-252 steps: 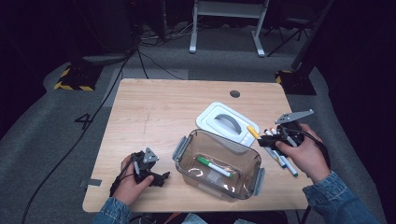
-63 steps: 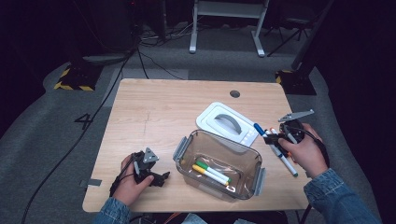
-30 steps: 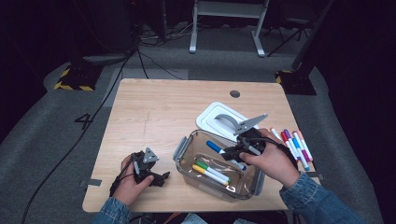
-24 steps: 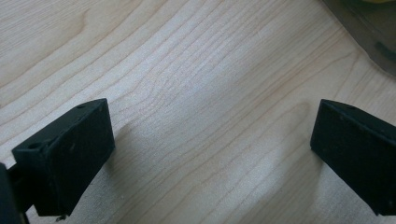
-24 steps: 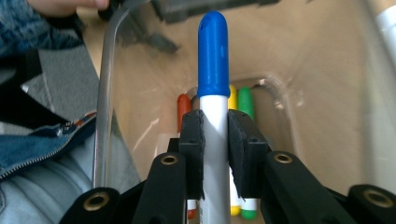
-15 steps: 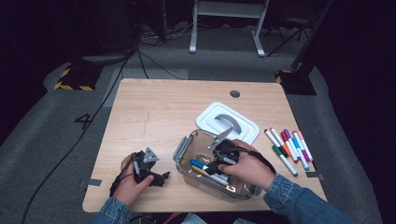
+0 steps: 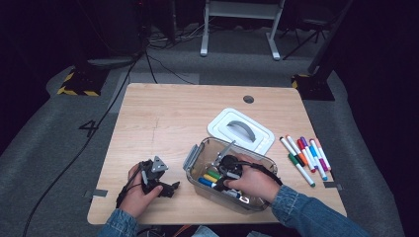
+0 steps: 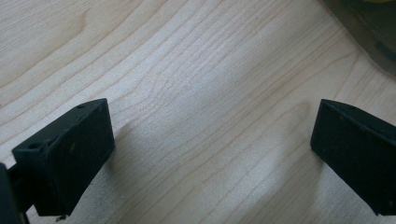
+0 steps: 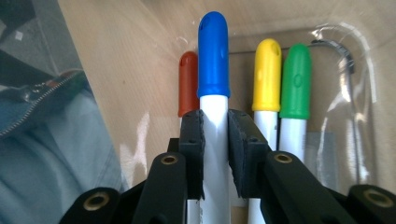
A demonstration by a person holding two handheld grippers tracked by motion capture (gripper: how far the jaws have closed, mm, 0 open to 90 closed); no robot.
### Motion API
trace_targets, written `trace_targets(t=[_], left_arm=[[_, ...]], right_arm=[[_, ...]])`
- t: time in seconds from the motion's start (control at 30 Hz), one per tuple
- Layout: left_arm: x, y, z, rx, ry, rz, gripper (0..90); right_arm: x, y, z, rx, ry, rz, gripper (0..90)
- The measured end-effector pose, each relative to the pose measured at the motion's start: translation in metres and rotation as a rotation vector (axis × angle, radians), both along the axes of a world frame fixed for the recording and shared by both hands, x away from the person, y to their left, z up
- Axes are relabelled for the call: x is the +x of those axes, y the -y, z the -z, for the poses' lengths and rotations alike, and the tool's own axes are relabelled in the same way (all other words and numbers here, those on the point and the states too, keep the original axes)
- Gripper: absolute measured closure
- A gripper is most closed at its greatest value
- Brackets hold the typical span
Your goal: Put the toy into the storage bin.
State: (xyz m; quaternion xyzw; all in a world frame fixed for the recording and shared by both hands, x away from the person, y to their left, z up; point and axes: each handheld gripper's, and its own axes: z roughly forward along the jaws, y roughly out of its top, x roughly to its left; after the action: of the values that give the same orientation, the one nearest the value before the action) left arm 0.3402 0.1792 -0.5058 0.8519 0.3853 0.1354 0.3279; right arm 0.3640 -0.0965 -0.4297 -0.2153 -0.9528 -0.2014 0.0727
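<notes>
Pale wood of the table (image 7: 163, 123) is lying bare under the left gripper (image 7: 157, 178), whose jaws are standing wide apart with nothing between them; the clear plastic box (image 7: 195, 157) is sitting near the table's front edge, its white lid (image 7: 240, 129) lying just behind it; the right gripper (image 7: 222, 170) is reaching down inside the box, jaws clamping the white barrel of the blue marker (image 9: 213, 60); red (image 9: 188, 79), yellow (image 9: 266, 74) and green (image 9: 295, 79) markers are lying beside it.

Left gripper (image 7: 170, 187): we note jaws spread wide, hand (image 7: 134, 196) behind them, lying low.
Right gripper (image 9: 215, 135): we note jaws clamped, pads (image 9: 192, 149) pressing inward, hand (image 7: 252, 182) behind them.
</notes>
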Motion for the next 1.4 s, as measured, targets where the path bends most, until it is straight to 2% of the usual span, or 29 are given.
trace_targets(t=[0.37, 0.43, 0.47, 0.63, 0.73, 1.0, 1.07, 1.2, 1.4], left_arm=[[0.000, 0.000, 0.000, 0.000, 0.000, 0.000, 0.0], [0.000, 0.000, 0.000, 0.000, 0.000, 0.000, 0.0], [0.000, 0.000, 0.000, 0.000, 0.000, 0.000, 0.1], [0.000, 0.000, 0.000, 0.000, 0.000, 0.000, 0.1], [0.000, 0.000, 0.000, 0.000, 0.000, 0.000, 0.0], [0.000, 0.000, 0.000, 0.000, 0.000, 0.000, 0.0], [0.000, 0.000, 0.000, 0.000, 0.000, 0.000, 0.0], [0.000, 0.000, 0.000, 0.000, 0.000, 0.000, 0.1], [0.000, 0.000, 0.000, 0.000, 0.000, 0.000, 0.1]], right_arm=[[-0.002, -0.005, 0.014, -0.026, -0.043, -0.019, 76.8], [-0.003, -0.006, 0.016, -0.027, -0.048, -0.019, 74.0], [-0.003, -0.006, 0.018, -0.017, -0.039, -0.014, 68.6], [0.000, -0.003, 0.014, 0.006, 0.004, 0.006, 65.1], [0.003, 0.002, 0.005, 0.043, 0.061, 0.029, 64.7], [0.006, 0.018, -0.029, 0.116, 0.151, 0.083, 64.7], [0.006, 0.024, -0.039, 0.132, 0.156, 0.099, 64.9], [0.006, 0.038, -0.057, 0.155, 0.197, 0.123, 65.4], [0.009, 0.068, -0.078, 0.185, 0.241, 0.197, 65.4]])
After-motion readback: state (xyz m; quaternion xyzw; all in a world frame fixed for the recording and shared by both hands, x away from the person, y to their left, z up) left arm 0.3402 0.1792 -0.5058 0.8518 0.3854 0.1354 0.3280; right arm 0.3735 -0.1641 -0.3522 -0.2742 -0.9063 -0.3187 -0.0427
